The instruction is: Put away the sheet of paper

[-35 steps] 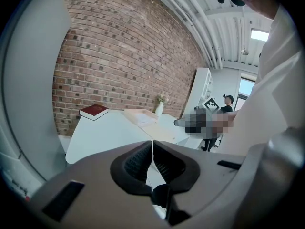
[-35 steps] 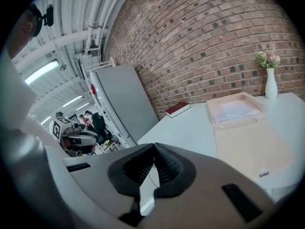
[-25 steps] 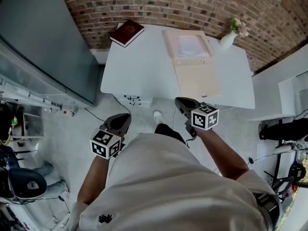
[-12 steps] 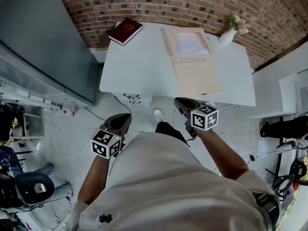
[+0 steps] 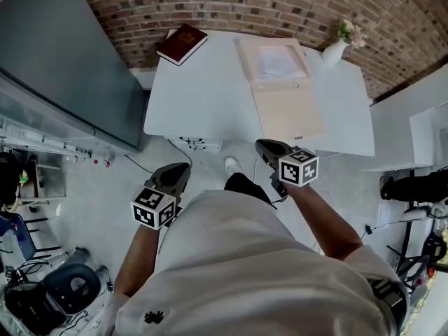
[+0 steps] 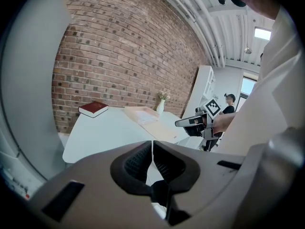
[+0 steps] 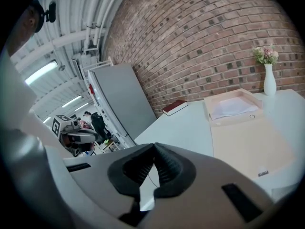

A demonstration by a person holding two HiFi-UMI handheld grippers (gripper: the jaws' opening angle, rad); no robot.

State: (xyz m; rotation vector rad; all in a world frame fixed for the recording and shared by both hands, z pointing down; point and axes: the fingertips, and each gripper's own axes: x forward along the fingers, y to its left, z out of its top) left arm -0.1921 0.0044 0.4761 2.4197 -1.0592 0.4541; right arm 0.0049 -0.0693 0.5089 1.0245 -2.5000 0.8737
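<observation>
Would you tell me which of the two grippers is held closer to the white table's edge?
The right gripper, whose tip nearly reaches the white table beside the open beige folder; the left gripper hangs farther back.

Both tools (image 5: 175, 176) (image 5: 268, 148) closed (empty)

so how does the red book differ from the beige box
The red book is closed; the beige box lies open, lid spread out flat. The red book is dark and small; the beige box pale and far larger. The beige box holds white paper; the red book bears nothing. Both lie flat on the white table.
</observation>
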